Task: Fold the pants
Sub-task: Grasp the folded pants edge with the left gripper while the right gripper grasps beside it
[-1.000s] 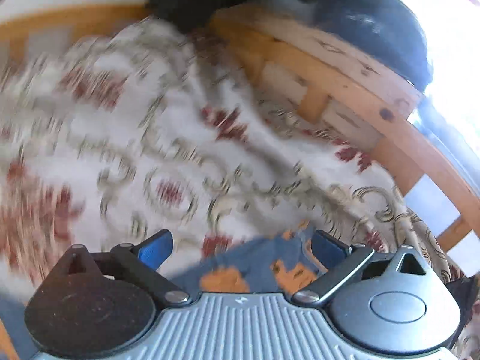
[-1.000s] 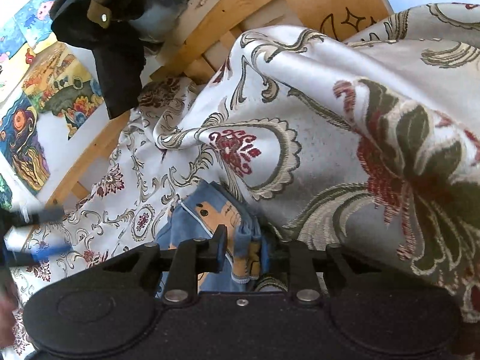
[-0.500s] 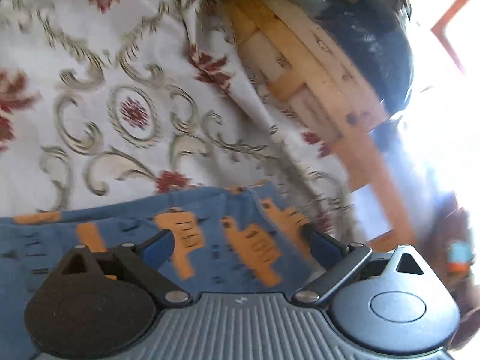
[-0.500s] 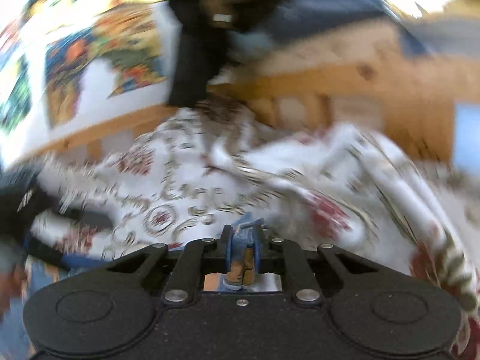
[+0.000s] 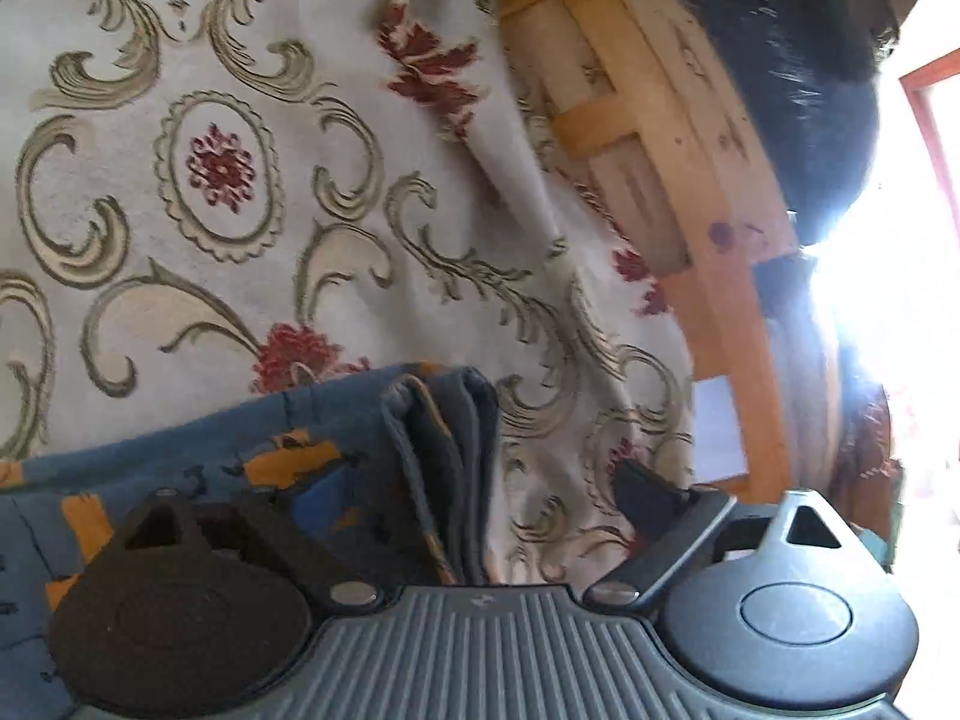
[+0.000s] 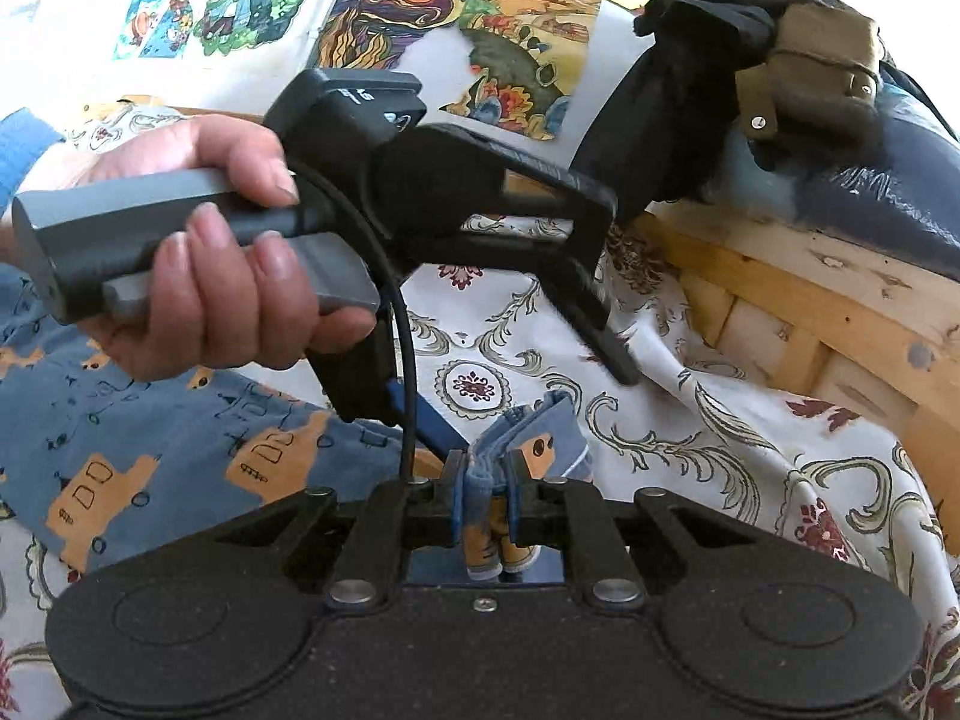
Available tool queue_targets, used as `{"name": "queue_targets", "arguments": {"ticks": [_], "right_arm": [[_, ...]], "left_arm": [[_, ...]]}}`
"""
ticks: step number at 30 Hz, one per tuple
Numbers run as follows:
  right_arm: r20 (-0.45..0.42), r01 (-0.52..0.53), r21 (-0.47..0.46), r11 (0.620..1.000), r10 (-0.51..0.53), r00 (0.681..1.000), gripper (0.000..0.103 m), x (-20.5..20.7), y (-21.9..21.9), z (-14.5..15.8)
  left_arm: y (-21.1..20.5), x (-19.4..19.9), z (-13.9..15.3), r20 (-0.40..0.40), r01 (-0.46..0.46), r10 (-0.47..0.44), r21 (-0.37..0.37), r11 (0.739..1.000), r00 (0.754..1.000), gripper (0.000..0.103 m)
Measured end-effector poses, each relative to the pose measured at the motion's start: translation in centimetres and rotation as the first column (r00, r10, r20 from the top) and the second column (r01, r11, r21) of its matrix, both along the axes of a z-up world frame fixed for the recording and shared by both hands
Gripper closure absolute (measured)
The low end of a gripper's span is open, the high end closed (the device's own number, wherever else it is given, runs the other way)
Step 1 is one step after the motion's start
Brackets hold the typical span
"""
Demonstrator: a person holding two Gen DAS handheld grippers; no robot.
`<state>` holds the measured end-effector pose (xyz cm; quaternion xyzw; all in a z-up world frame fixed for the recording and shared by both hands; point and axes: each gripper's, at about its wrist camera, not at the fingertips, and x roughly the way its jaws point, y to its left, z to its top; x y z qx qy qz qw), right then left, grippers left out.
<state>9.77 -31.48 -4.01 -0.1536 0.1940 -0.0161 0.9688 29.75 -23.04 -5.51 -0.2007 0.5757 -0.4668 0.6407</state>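
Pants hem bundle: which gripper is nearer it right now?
Right. The right gripper is clamped on the pants hem bundle; the left gripper is open beside it, not gripping.

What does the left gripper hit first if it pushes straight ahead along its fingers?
Probably the folded edge of the blue pants, which sits between the open fingers of the left gripper. Past that lies the patterned bedspread. Depth is unclear in this fisheye view.

Strong daylight floods in from the right of the left wrist view and burns that edge out to white glare beside the pale wooden slatted frame (image 5: pixel 708 192). Both views are otherwise bright and mostly sharp, with soft shadows on the cream floral-patterned bedspread (image 6: pixel 690 438). Fisheye distortion bends straight lines near the edges, and the corners go dark.
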Motion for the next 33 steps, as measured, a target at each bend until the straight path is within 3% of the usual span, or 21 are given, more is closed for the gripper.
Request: {"name": "queue_targets", "arguments": {"ticks": [1,4,6,9,14,21,26,33], "right_arm": [[-0.002,0.000,-0.002,1.000,0.000,1.000,0.089,-0.3,0.0,-0.1],[-0.001,-0.001,-0.013,1.000,0.001,1.000,0.089,-0.5,-0.1,0.0],[0.004,-0.010,-0.029,1.000,0.010,1.000,0.089,-0.9,0.1,-0.1],[0.007,-0.027,-0.051,0.998,0.027,1.000,0.089,-1.7,0.5,0.1],[0.031,-0.071,-0.083,0.994,0.073,0.997,0.089,-3.0,2.0,1.1],[0.022,-0.159,-0.059,0.986,0.161,0.987,0.089,-4.1,6.3,2.1],[-0.039,-0.234,-0.041,0.971,0.233,0.972,0.089,-3.9,9.5,0.9],[-0.146,-0.317,0.005,0.948,0.315,0.938,0.089,-2.6,13.4,-1.5]], "left_arm": [[-0.1,0.0,-0.1,-0.006,-0.004,0.004,0.009,1.000,1.000,0.020],[-0.7,0.1,-0.4,-0.027,-0.020,0.021,0.053,0.998,0.999,0.046],[-0.7,0.0,-0.7,-0.040,-0.034,0.037,0.069,0.997,0.999,0.076],[0.0,-0.3,-0.6,-0.051,-0.068,0.071,0.064,0.996,0.996,0.088],[2.7,-1.4,1.2,0.012,-0.085,0.085,0.021,0.996,0.996,0.089],[8.8,-3.0,3.2,0.092,-0.098,0.098,-0.008,0.995,0.991,0.089],[13.3,-3.7,1.9,0.125,-0.128,0.123,0.028,0.991,0.984,0.089],[18.1,-3.3,-1.8,0.112,-0.176,0.164,0.107,0.979,0.980,0.089]]}}
